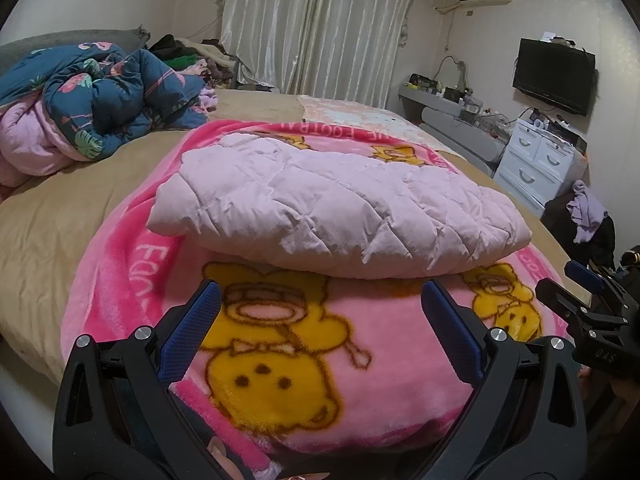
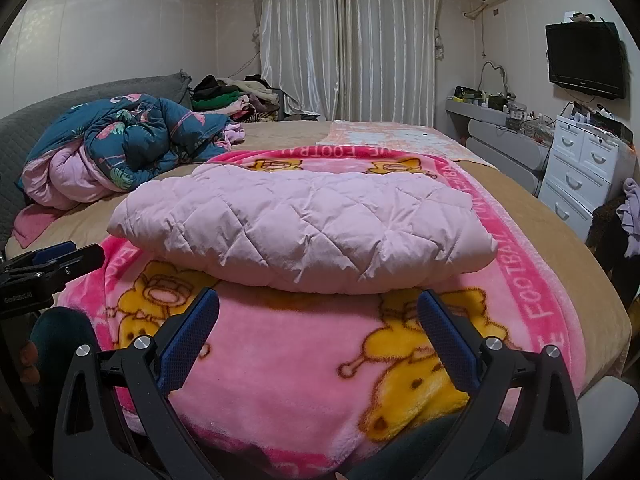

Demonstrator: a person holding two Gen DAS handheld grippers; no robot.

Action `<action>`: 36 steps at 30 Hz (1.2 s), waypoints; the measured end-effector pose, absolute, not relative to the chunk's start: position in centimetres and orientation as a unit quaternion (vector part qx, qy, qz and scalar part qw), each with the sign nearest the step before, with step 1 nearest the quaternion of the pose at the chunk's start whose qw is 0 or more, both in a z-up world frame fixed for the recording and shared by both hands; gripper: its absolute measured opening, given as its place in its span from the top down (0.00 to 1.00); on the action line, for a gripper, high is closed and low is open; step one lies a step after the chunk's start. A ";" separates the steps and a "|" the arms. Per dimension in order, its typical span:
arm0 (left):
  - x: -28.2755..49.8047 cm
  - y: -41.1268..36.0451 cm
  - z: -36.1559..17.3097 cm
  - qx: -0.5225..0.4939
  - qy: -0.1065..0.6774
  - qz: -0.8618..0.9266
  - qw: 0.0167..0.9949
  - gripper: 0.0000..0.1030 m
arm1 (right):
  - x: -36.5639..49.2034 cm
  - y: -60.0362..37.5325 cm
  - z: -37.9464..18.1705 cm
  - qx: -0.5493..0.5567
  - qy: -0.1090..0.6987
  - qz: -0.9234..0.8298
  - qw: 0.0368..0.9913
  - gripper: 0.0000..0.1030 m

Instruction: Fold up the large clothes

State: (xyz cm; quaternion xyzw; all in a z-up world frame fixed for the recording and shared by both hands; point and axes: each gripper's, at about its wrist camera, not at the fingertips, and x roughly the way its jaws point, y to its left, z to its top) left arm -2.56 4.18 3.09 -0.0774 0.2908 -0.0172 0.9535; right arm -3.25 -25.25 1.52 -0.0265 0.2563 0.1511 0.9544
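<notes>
A pale pink quilted garment [image 1: 332,208] [image 2: 304,228] lies folded into a thick rectangular bundle on a pink cartoon blanket [image 1: 288,360] [image 2: 300,360] spread over the bed. My left gripper [image 1: 320,300] is open and empty, hovering over the blanket just short of the bundle's near edge. In the same way, my right gripper [image 2: 318,304] stands open with nothing between its blue pads, close to the bundle's near edge. The right gripper's fingers [image 1: 576,300] show at the right of the left wrist view, and the left gripper's fingers [image 2: 68,256] at the left of the right wrist view.
A crumpled blue flamingo-print quilt [image 1: 104,100] [image 2: 132,140] lies at the bed's far left, with a clothes pile [image 2: 232,100] behind it. A white drawer chest [image 2: 584,172], a grey desk [image 2: 504,136] and a wall TV [image 2: 584,60] stand right of the bed. Tan sheet [image 1: 60,216] surrounds the blanket.
</notes>
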 end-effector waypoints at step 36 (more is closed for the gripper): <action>-2.6 4.2 2.8 -0.072 0.294 -0.016 0.953 0.09 | -3.3 -25.3 1.5 -0.027 0.254 0.151 0.955 0.04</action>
